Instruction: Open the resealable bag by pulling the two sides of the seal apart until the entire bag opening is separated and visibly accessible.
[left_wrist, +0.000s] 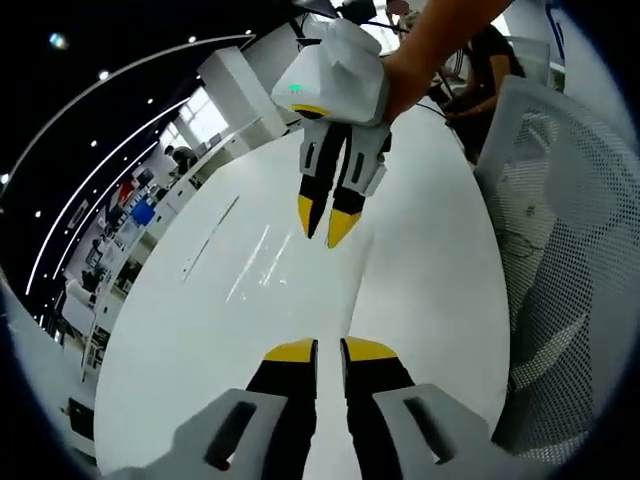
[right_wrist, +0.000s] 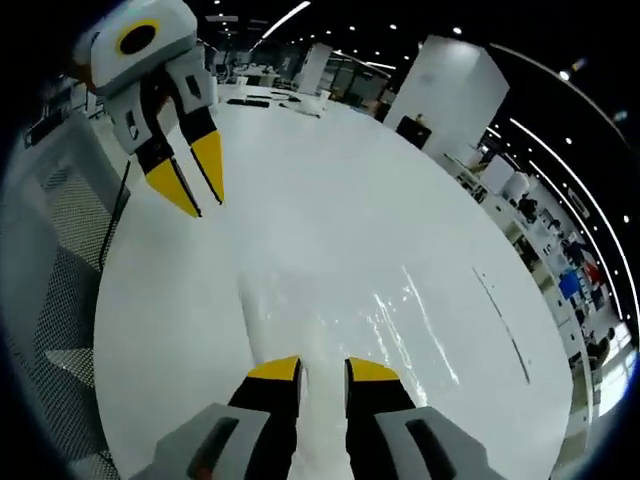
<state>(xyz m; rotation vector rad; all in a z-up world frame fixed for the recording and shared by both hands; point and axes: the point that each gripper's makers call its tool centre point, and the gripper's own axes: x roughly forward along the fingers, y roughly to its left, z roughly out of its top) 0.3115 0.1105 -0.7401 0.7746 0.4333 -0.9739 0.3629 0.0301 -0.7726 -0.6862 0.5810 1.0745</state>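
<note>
Above the white desk (left_wrist: 200, 330), I hold my left gripper (left_wrist: 328, 352) and right gripper (right_wrist: 322, 370) facing each other, jaws nearly closed w/ a thin gap, nothing visibly gripped. A clear, glossy sheet between them on the desk may be the bag (right_wrist: 330, 320), but I can't tell for sure. A mesh chair (left_wrist: 570, 250) sits at the desk's edge.

Bag (right_wrist: 330, 300) edges indistinct against table (right_wrist: 330, 160)

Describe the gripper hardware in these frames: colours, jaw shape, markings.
Both match: the left gripper and right gripper have black jaws with yellow tips on grey-white mounts. Seen from opposite, each has a white angular housing and tapering, pointed yellow tips. The right's housing shows a small green light; a bare forearm holds it.
</note>
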